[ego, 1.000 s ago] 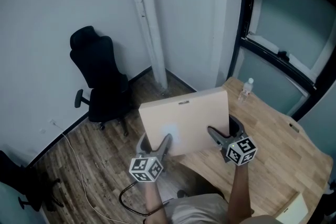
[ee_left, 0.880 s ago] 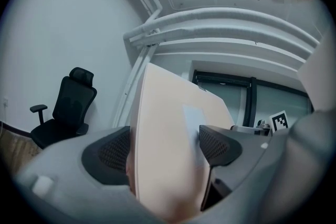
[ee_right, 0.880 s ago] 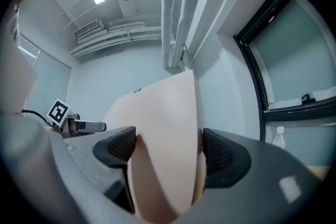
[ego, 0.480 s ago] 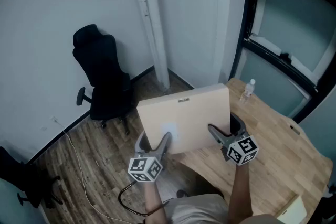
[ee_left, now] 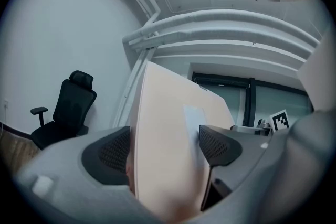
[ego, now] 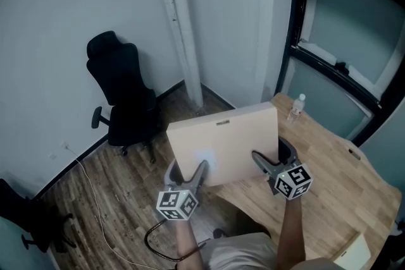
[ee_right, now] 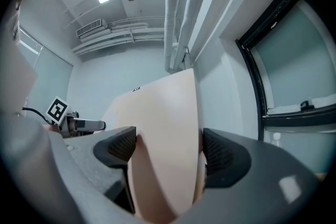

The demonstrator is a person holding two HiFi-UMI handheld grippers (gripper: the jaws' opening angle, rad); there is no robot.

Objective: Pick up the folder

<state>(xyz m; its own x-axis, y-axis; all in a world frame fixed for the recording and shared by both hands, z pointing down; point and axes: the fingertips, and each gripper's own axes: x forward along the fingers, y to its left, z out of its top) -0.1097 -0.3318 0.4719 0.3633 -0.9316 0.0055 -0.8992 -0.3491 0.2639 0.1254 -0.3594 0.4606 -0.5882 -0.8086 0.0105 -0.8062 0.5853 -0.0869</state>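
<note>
left claw (ego: 187, 171) and right claw (ego: 272, 155) grip folder (ego: 221, 139), apparently above desk (ego: 329, 180).

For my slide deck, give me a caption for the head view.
Left tongs and right tongs clamp the beige folder by its near edge, clear of the wooden desk.

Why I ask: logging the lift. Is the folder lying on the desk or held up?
Held up, tilted. The folder stands off the desk, its lower edge clamped by the left gripper and right gripper.

Beige folder (ego: 224, 143) held above wooden table (ego: 329, 190); left gripper (ego: 186, 171) and right gripper (ego: 272, 156) clamp its lower corners. Water bottle (ego: 295, 107) on table's far corner.
</note>
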